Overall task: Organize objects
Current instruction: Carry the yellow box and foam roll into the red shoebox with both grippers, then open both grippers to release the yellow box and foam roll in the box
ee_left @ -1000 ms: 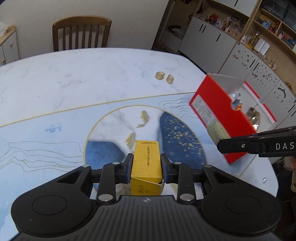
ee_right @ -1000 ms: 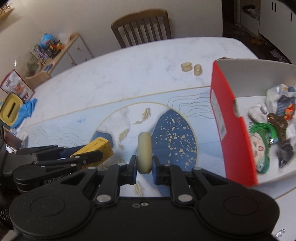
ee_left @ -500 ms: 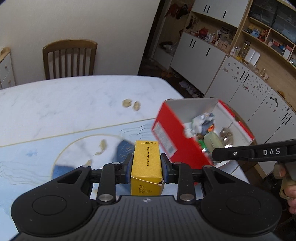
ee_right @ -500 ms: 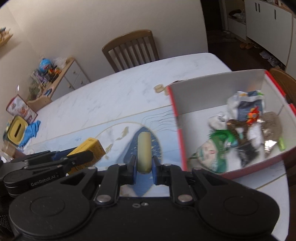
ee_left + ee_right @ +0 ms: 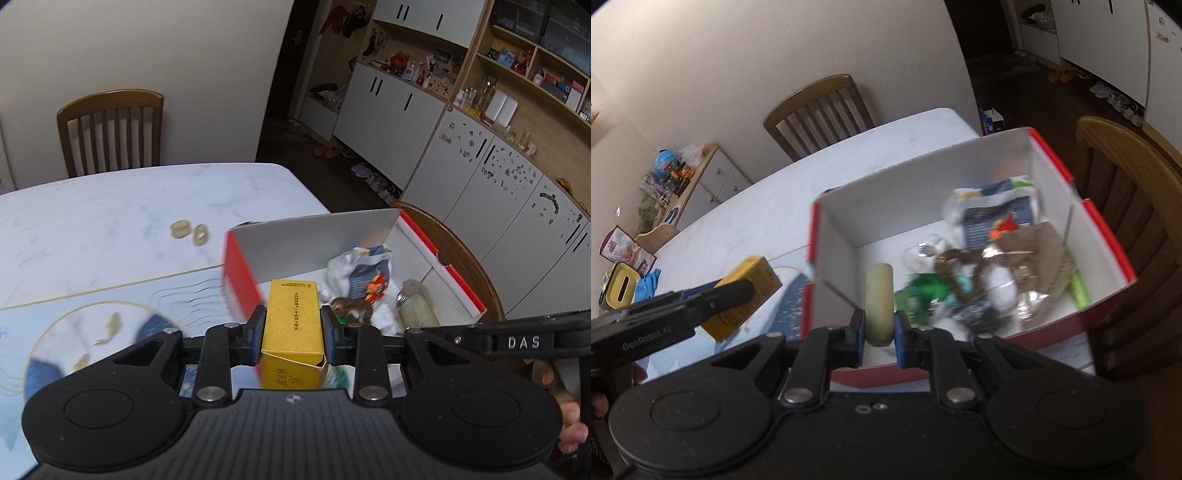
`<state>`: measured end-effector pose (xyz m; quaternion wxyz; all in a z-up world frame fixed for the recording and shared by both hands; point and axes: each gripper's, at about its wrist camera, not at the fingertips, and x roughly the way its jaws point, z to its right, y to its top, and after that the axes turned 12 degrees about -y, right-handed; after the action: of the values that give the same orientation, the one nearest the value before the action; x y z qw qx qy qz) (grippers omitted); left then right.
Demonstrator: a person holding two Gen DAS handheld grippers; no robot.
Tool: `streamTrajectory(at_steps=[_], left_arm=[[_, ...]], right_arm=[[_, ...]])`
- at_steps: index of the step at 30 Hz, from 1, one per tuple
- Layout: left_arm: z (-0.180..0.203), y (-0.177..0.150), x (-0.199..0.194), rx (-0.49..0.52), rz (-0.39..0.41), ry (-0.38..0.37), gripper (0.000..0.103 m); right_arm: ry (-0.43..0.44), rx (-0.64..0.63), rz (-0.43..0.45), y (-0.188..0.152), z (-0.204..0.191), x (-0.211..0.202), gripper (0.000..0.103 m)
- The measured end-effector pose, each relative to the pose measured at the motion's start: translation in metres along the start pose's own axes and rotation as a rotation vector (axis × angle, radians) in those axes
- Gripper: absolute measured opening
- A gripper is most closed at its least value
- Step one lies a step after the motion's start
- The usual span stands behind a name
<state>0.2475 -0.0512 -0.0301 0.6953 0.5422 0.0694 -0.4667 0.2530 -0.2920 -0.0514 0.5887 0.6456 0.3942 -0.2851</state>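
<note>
Left wrist view: the left tongs point(image 5: 291, 332) are gripping a yellow carton point(image 5: 292, 317) at the red box's point(image 5: 238, 273) near wall. The right tongs point(image 5: 880, 332) are pinching a cream disc point(image 5: 879, 295) above its cluttered interior. Judged step: depositing; next, both are needing clearance over bare floor, then release.

A home dining room: marble-topped table point(image 5: 110, 206) with wooden slat-back chairs point(image 5: 110, 129), white cabinets point(image 5: 388, 107) under open shelves point(image 5: 535, 62) crowded with bottles and trinkets, shoes point(image 5: 376, 181) on the dark floor, toy-laden sideboard point(image 5: 694, 181)
</note>
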Motion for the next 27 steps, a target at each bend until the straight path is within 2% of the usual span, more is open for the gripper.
streamTrajectory(at_steps=[4,11,16,22,27], left_arm=[[0.018,0.009,0.028,0.041,-0.005,0.039,0.03],[0.031,0.015,0.081,0.111,-0.062,0.135,0.03],[0.024,0.016,0.115,0.093,-0.117,0.18,0.03],[0.021,0.01,0.142,0.122,-0.19,0.222,0.03],[0.023,0.008,0.153,0.151,-0.228,0.236,0.03]], right_arm=[[-0.006,-0.02,-0.006,0.009,0.02,0.006,0.014],[-0.016,-0.109,-0.023,0.026,0.032,0.028,0.014],[0.019,-0.132,-0.082,0.031,0.036,0.046,0.014],[0.017,-0.186,-0.115,0.032,0.032,0.061,0.014],[-0.013,-0.296,-0.116,0.027,0.022,0.075,0.014]])
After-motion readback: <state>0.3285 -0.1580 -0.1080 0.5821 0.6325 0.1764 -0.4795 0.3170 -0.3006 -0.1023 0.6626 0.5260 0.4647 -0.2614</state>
